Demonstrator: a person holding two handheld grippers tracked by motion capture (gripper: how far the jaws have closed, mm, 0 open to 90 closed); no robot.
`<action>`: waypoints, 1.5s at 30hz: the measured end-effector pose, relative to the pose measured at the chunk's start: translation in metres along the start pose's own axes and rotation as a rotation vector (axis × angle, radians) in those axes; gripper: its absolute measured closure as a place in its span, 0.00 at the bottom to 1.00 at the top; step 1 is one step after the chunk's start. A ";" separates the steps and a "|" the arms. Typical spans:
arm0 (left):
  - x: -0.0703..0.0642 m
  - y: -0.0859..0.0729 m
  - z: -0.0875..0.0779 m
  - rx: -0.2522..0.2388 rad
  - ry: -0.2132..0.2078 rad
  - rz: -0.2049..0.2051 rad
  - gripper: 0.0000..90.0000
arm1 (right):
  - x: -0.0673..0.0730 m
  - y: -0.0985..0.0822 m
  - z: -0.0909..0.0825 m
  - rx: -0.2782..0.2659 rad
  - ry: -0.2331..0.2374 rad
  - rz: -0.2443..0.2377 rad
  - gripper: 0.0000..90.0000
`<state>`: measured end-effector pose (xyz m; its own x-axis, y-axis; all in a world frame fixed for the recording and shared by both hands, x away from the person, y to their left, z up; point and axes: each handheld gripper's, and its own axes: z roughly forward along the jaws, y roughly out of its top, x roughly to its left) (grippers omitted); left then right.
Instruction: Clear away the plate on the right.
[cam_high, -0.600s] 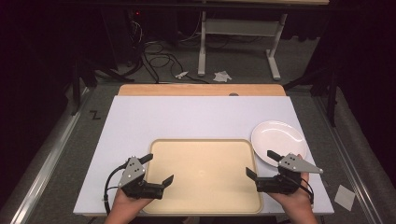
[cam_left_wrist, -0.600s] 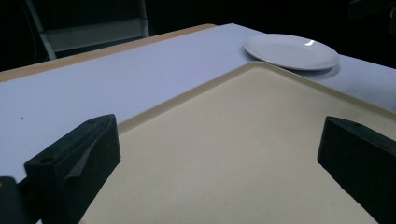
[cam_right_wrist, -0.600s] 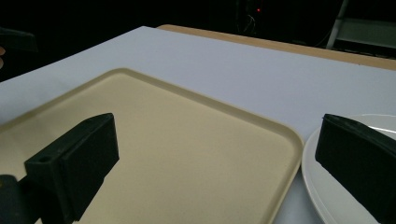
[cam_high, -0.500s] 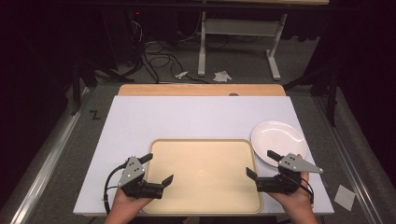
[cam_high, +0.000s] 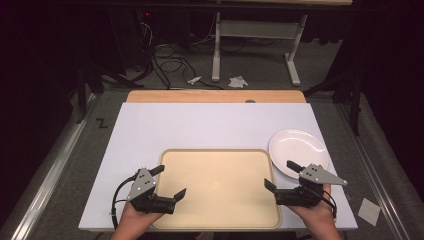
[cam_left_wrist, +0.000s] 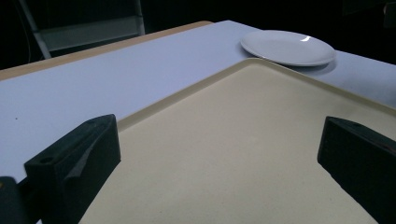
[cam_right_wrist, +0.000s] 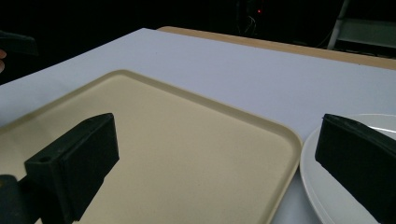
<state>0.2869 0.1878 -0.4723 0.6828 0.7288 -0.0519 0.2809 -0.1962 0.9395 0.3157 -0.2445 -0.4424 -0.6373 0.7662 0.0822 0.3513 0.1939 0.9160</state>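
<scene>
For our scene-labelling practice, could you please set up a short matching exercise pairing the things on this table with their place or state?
Things:
1. tray
2. plate
3. left gripper
4. right gripper

Descriptions:
A. white, beside the tray's far right corner
B. open, over the tray's left edge
C. beige, empty, at the table's near edge
D. open, over the tray's right edge and the plate

Pairs: 1-C, 2-A, 3-B, 4-D

tray near edge behind hands, forearms cut off
</scene>
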 end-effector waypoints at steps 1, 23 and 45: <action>0.000 0.000 0.000 0.001 -0.001 0.002 0.00 | -0.001 0.000 0.000 -0.002 0.001 -0.003 0.00; -0.002 0.000 0.002 0.013 -0.007 0.022 0.00 | -0.004 -0.001 0.000 -0.004 0.003 0.007 0.00; -0.004 -0.001 0.004 0.028 -0.015 0.038 0.00 | -0.018 -0.002 -0.004 0.003 -0.030 0.052 0.00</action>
<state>0.2861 0.1825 -0.4742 0.7032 0.7107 -0.0212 0.2729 -0.2423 0.9310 0.3237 -0.2613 -0.4440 -0.5978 0.7930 0.1177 0.3851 0.1554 0.9097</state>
